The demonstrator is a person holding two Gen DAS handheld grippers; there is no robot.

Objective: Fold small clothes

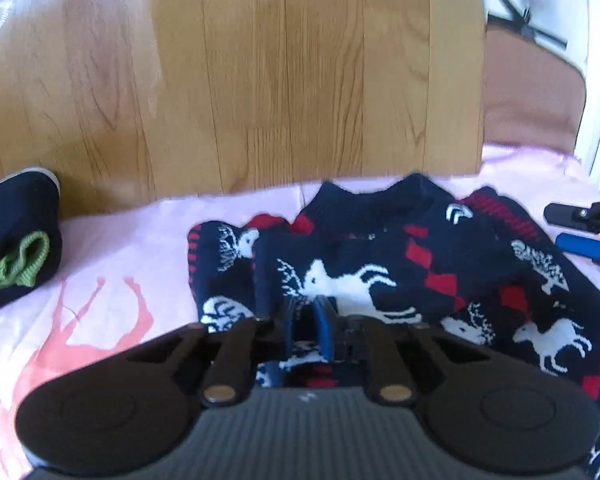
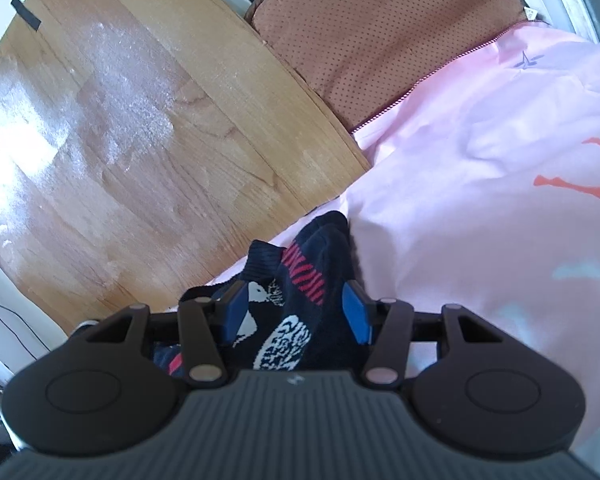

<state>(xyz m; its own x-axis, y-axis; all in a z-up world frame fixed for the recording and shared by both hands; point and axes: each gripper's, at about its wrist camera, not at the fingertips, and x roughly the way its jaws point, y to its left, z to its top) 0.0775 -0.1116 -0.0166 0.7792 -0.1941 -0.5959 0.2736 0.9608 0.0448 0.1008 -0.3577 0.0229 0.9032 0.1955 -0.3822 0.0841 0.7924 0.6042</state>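
A navy knit sweater [image 1: 380,264] with white reindeer and red diamonds lies on a pink sheet [image 1: 120,248], its collar toward the wooden surface. One side is folded over the chest. My left gripper [image 1: 312,314] sits at the sweater's near edge, jaws nearly together, pinching a navy fold beside the blue pad. In the right wrist view a bunched part of the sweater [image 2: 300,280] with red stripes fills the gap between the blue pads of my right gripper [image 2: 296,304], which presses on it from both sides. The right gripper [image 1: 556,228] also shows at the sweater's right edge.
A folded dark garment with a green cuff [image 1: 16,248] lies at the left on the sheet. A wooden surface [image 1: 260,80] runs beyond the sheet, with a brown padded mat [image 2: 380,40] beside it. Bare pink sheet [image 2: 480,200] spreads to the right.
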